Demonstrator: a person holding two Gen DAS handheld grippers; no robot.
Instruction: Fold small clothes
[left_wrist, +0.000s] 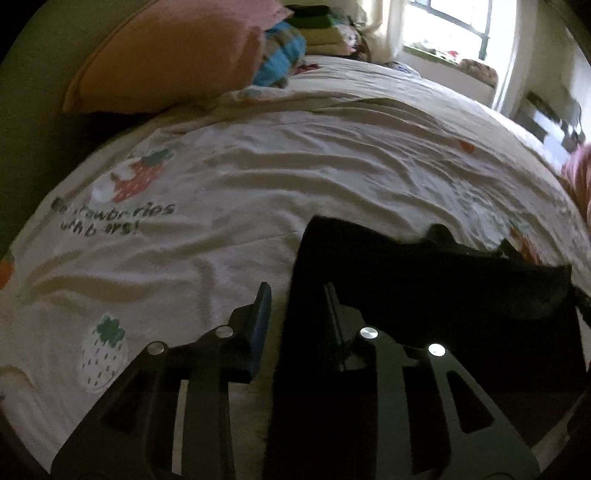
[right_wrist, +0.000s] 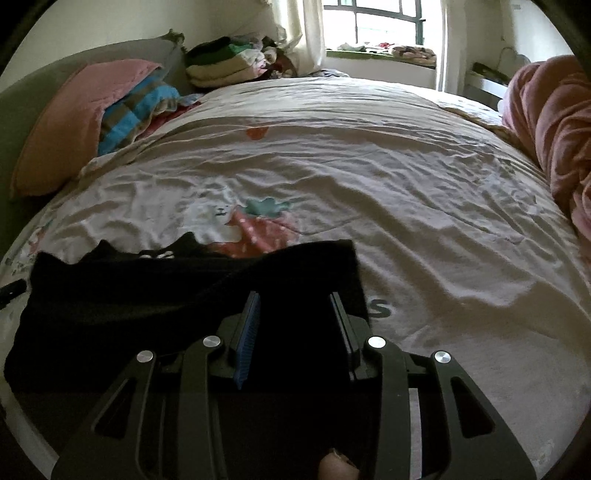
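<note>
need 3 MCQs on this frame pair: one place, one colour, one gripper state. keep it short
1. Where does the black garment lie?
A. on the strawberry-print bedcover
B. on the window sill
C. on the pink pillow

2. What colour is the pad on one finger of the right gripper?
A. red
B. blue
C. yellow

3. How do the fingers of the left gripper stand?
A. apart, with the garment's edge between them
B. shut on the pillow
C. out of view

Key: 1 A, the dark cloth is spread on the bedcover. 2 B, a ribbed blue pad lines one finger. 3 A, a gap shows between the fingers, and black cloth runs through it.
</note>
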